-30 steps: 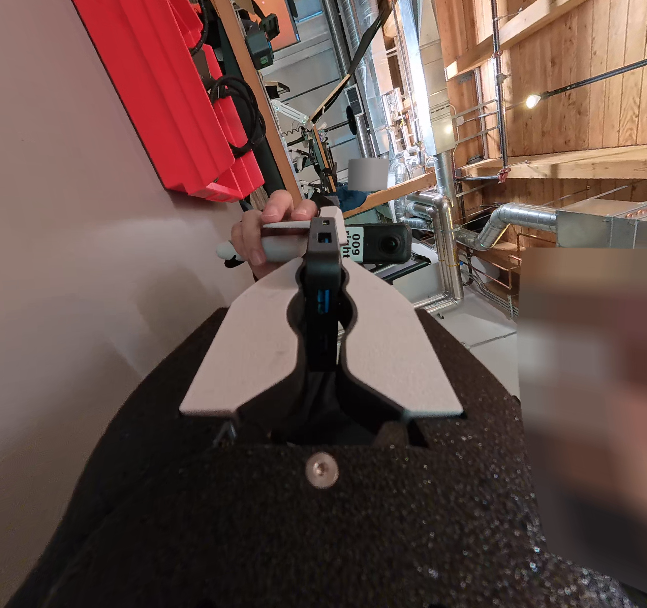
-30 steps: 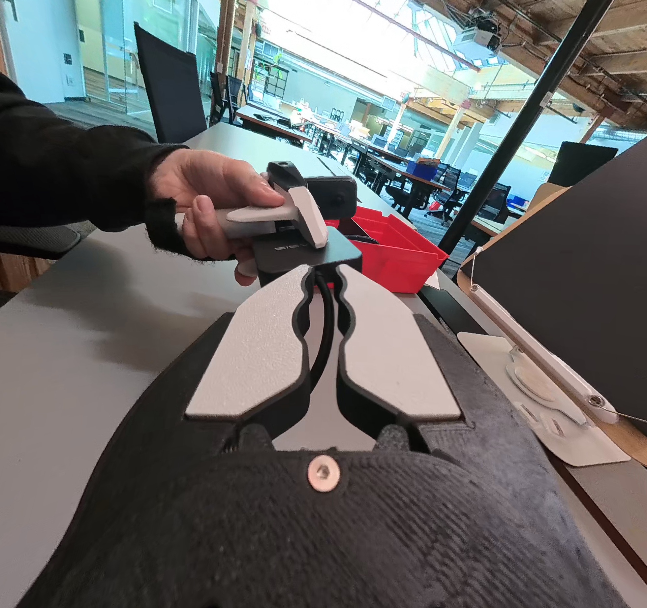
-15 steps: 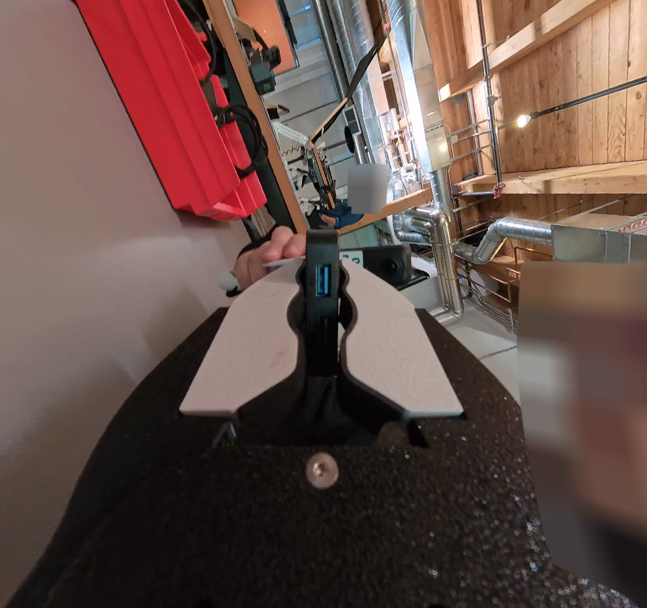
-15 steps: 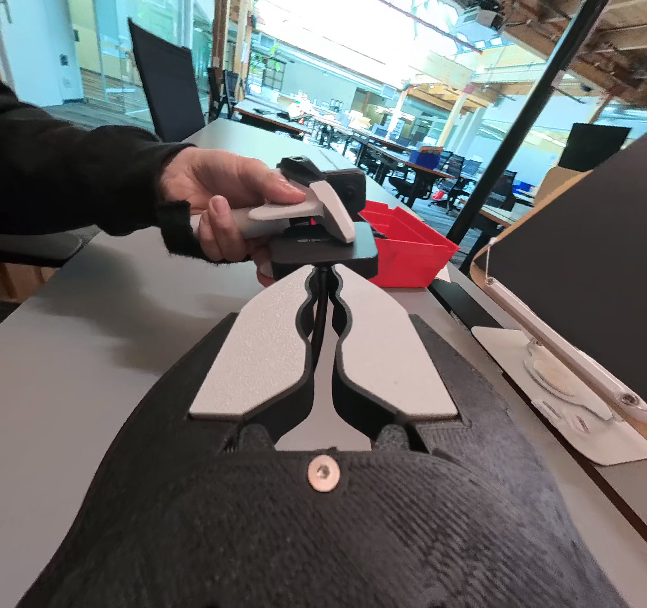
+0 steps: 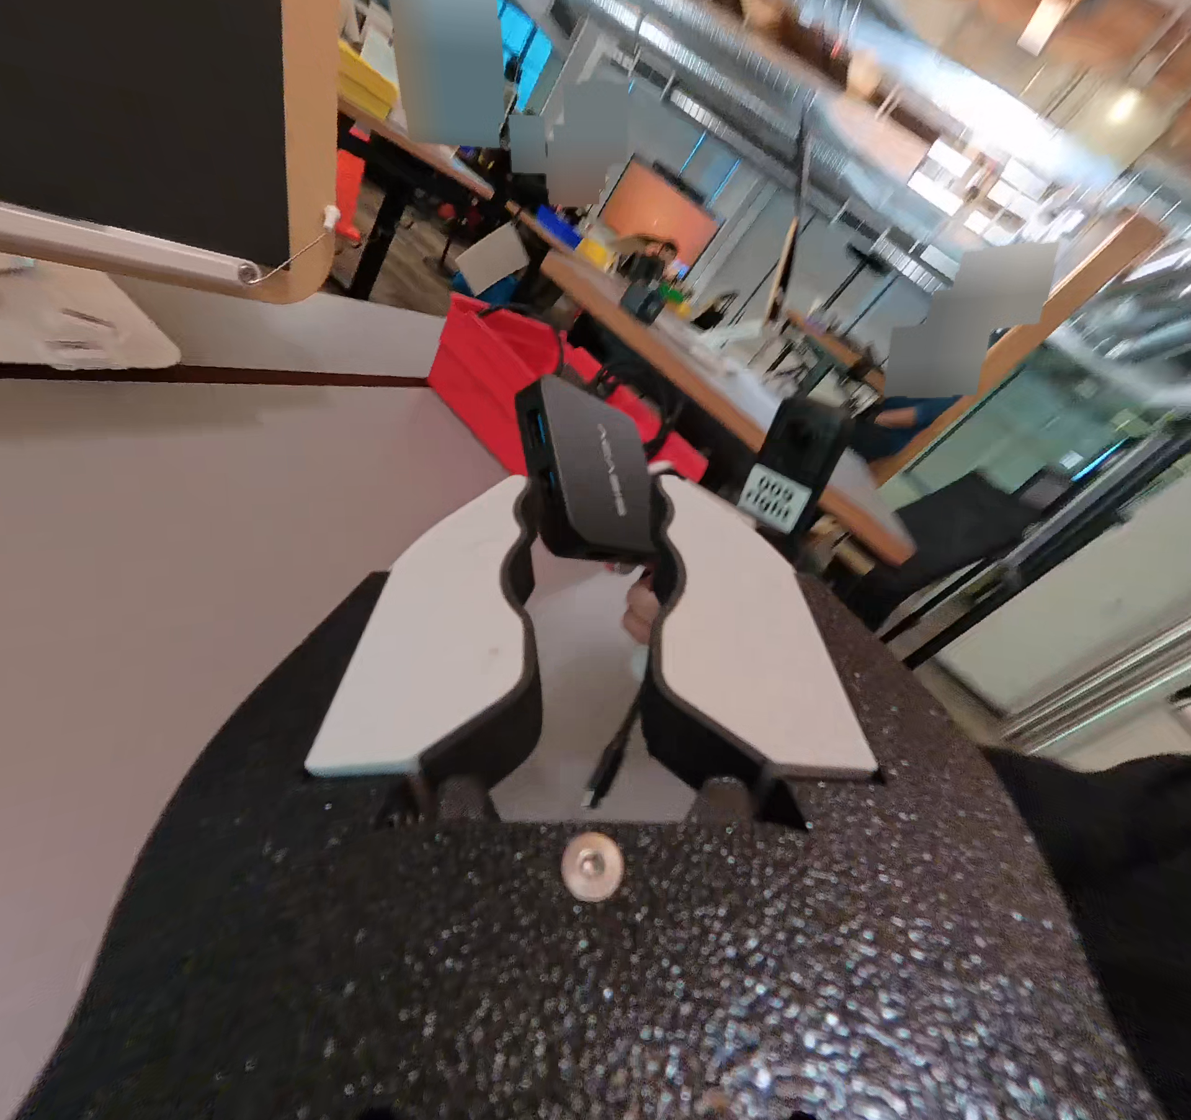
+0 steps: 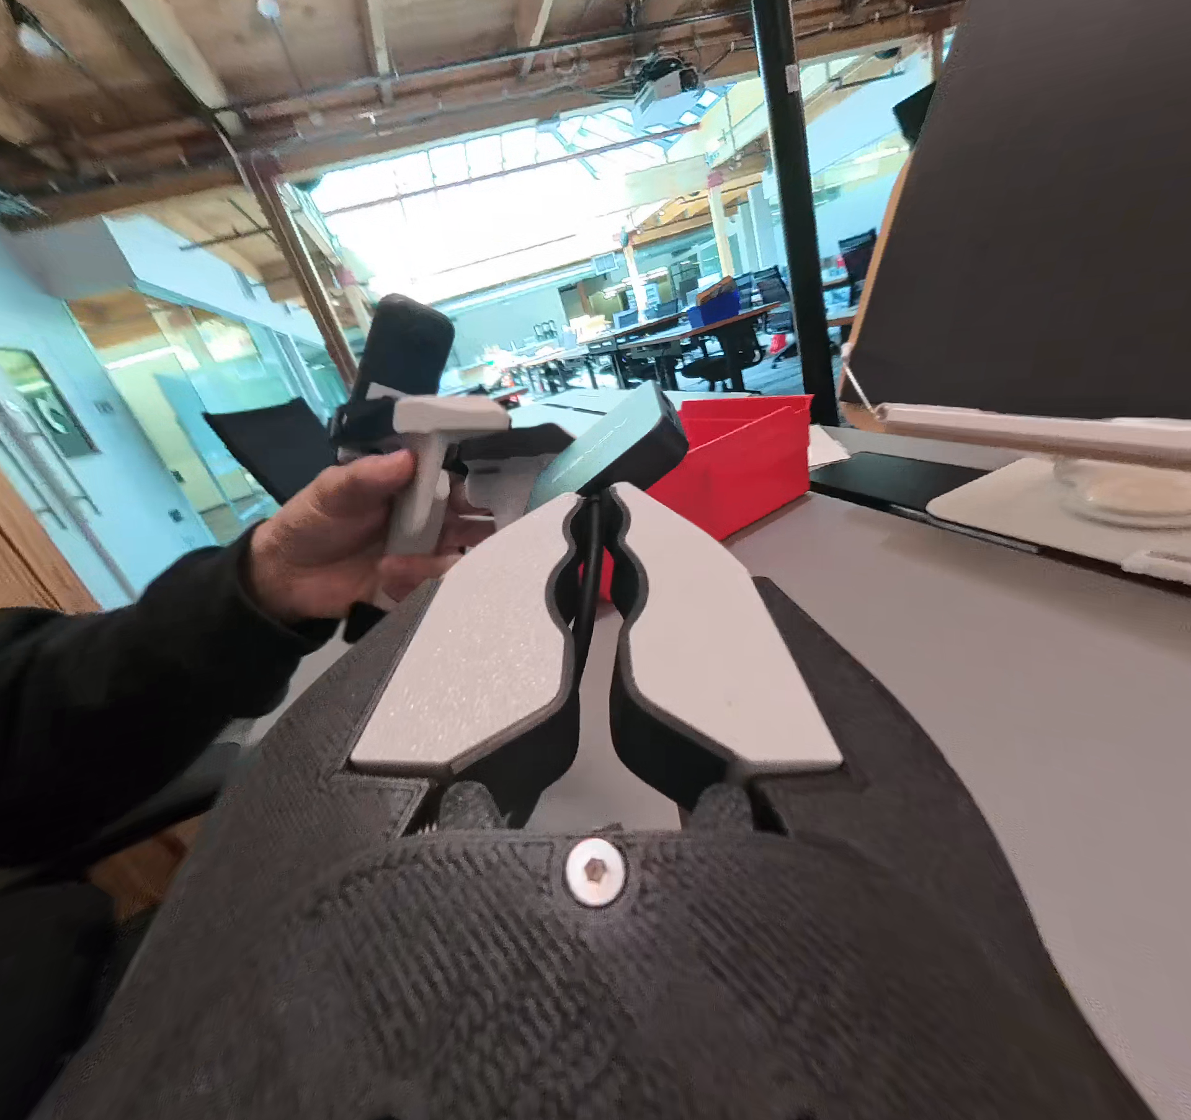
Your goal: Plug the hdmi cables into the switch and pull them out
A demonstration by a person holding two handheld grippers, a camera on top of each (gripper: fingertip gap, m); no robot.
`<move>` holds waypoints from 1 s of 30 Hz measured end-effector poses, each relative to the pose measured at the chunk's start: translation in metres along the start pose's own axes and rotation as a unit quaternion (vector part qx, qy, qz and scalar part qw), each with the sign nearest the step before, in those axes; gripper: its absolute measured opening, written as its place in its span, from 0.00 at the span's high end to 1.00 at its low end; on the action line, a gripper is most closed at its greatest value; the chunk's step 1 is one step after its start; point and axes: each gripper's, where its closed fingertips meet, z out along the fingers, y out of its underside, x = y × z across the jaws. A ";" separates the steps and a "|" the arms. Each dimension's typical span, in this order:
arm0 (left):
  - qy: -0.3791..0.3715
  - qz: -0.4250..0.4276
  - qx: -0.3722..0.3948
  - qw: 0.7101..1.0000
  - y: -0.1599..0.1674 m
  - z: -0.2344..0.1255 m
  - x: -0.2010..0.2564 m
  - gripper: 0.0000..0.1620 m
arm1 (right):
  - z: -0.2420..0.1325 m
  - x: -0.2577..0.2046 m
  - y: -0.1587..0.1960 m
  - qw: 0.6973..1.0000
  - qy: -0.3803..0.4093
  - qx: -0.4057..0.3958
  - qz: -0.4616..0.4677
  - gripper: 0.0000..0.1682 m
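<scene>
The black switch (image 5: 590,476) is tilted with its flat face up, between the tips of my left gripper (image 5: 593,499), whose jaws stand apart around it. A thin black cable (image 5: 612,747) with a loose plug end hangs below it. In the right wrist view my right gripper (image 6: 596,502) is shut on the black cable (image 6: 588,580) just under the switch (image 6: 612,444) and holds it above the table. A hand (image 6: 322,547) holds the left gripper left of the switch.
A red bin (image 6: 741,457) with cables stands behind the switch on the grey table (image 6: 934,670); it also shows in the left wrist view (image 5: 490,373). A black board (image 6: 1063,186), a white stand base (image 6: 1031,502) and a black pole (image 6: 780,186) are at the right.
My left gripper has opened and turned about a quarter turn, so the switch shows its flat face. My right gripper has lifted and tilted with the cable, raising the switch.
</scene>
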 end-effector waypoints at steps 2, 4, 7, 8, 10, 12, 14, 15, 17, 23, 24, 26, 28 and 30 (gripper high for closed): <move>-0.026 0.038 -0.033 0.998 0.011 0.003 -0.004 0.72 | 0.000 0.000 -0.001 1.000 -0.002 0.008 0.019 0.97; -0.022 0.042 -0.052 0.997 0.021 0.008 -0.002 0.70 | 0.000 -0.003 -0.004 0.999 -0.018 0.019 0.041 0.97; 0.022 -0.012 -0.052 0.998 0.028 0.017 0.010 0.68 | 0.001 -0.001 0.000 1.000 -0.008 0.010 0.028 0.97; 0.033 -0.032 -0.044 0.998 0.027 0.019 0.012 0.70 | 0.002 -0.003 0.001 0.999 -0.016 0.010 0.029 0.98; 0.049 -0.070 -0.030 0.996 0.023 0.021 0.013 0.82 | 0.003 -0.007 0.001 0.999 -0.021 0.010 0.022 0.97; 0.071 -0.113 -0.026 0.991 0.021 0.020 0.014 0.89 | 0.004 -0.011 0.003 1.000 -0.030 -0.002 0.006 0.97; 0.081 -0.149 -0.033 0.985 0.021 0.019 0.012 0.92 | 0.004 -0.010 0.010 0.999 -0.025 -0.028 -0.040 0.97; 0.072 -0.155 -0.041 0.984 0.024 0.019 0.009 0.91 | 0.004 -0.008 0.014 0.997 -0.017 -0.042 -0.068 0.97; 0.069 -0.181 -0.036 0.980 0.024 0.019 0.007 0.92 | 0.004 -0.009 0.010 0.993 -0.004 -0.026 -0.119 0.88; 0.102 -0.273 -0.046 0.955 0.032 0.027 0.020 0.92 | 0.011 -0.013 0.008 0.952 0.055 -0.008 -0.303 0.57; 0.103 -0.276 -0.052 0.954 0.034 0.029 0.022 0.92 | 0.011 -0.013 0.008 0.948 0.062 -0.010 -0.312 0.57; 0.105 -0.275 -0.061 0.954 0.036 0.030 0.026 0.92 | 0.011 -0.013 0.006 0.946 0.063 -0.011 -0.317 0.58; 0.106 -0.277 -0.067 0.953 0.036 0.031 0.027 0.92 | 0.010 -0.013 0.006 0.949 0.059 -0.011 -0.310 0.57; 0.108 -0.284 -0.073 0.950 0.037 0.032 0.028 0.92 | 0.010 -0.012 0.008 0.946 0.063 -0.017 -0.317 0.58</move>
